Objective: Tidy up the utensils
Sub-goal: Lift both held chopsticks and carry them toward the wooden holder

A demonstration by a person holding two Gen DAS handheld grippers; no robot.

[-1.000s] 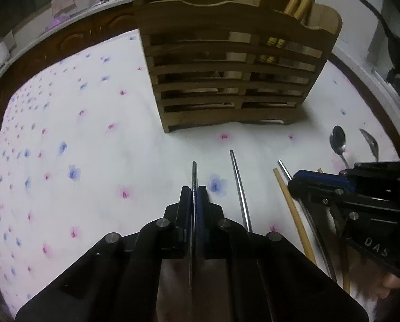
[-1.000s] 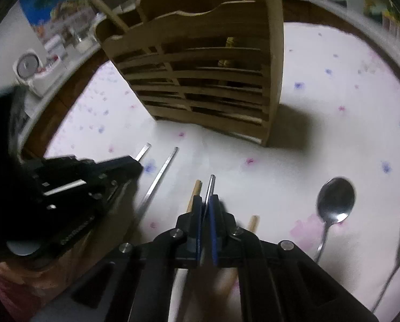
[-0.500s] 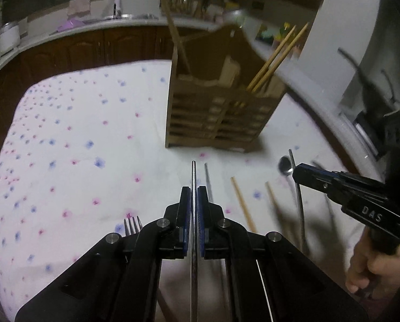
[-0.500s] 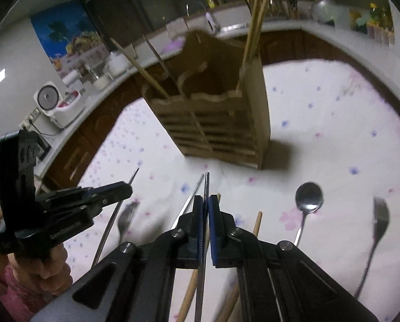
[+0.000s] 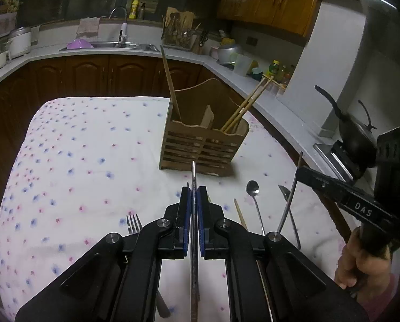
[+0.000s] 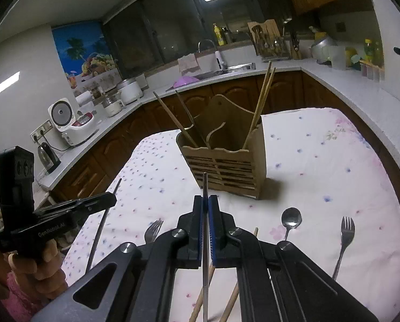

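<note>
My left gripper (image 5: 193, 196) is shut on a metal chopstick (image 5: 193, 177), held well above the table; it also shows in the right wrist view (image 6: 111, 201). My right gripper (image 6: 205, 206) is shut on a second metal chopstick (image 6: 205, 187), also raised; it shows in the left wrist view (image 5: 300, 173). The wooden utensil holder (image 5: 202, 147) (image 6: 226, 166) stands ahead of both, with wooden chopsticks (image 5: 245, 107) in it. On the cloth lie a spoon (image 5: 253, 190), forks (image 5: 134, 222) (image 6: 345, 230) and wooden chopsticks (image 5: 239, 213).
The table has a white floral cloth (image 5: 79, 161). A kitchen counter with a sink (image 5: 111, 45), rice cookers (image 6: 68, 123) and a dark kettle (image 5: 353, 131) runs around the table.
Both grippers have risen high off the table and pulled back, each carrying its metal chopstick. The holder now looks smaller and farther away.
</note>
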